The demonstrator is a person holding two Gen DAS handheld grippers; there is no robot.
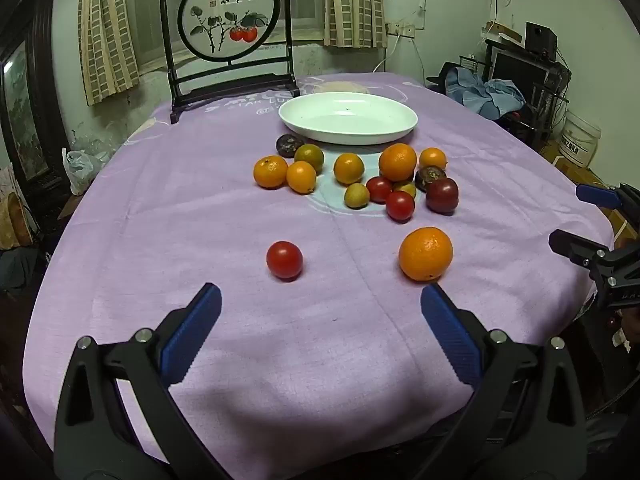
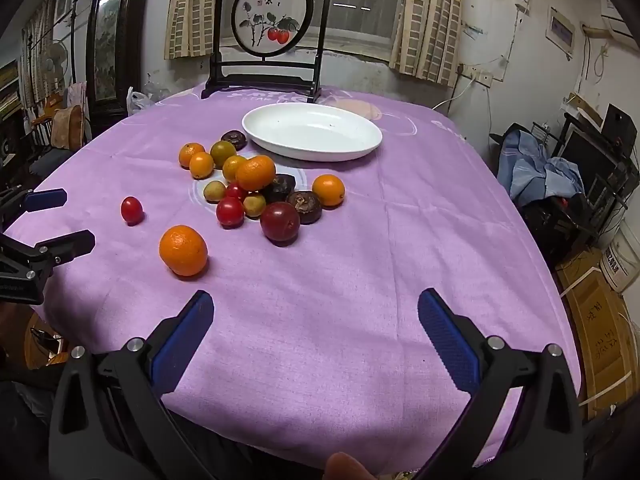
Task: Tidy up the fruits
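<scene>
Fruits (image 1: 356, 178) clustered mid-surface on purple cloth (image 1: 280, 340), just in front of white oval dish (image 1: 348, 118). Dish's long axis running left to right across both views, nothing in it. Loose orange (image 1: 425, 254) and red tomato (image 1: 284, 259) lying apart from cluster, nearer the tools. Left tool (image 1: 320, 304) spread wide, gripping nothing, pointed toward dish. Right tool (image 2: 316, 308) likewise spread and unloaded, hovering over near edge. Framed persimmon screen (image 1: 228, 28) upright behind dish.
</scene>
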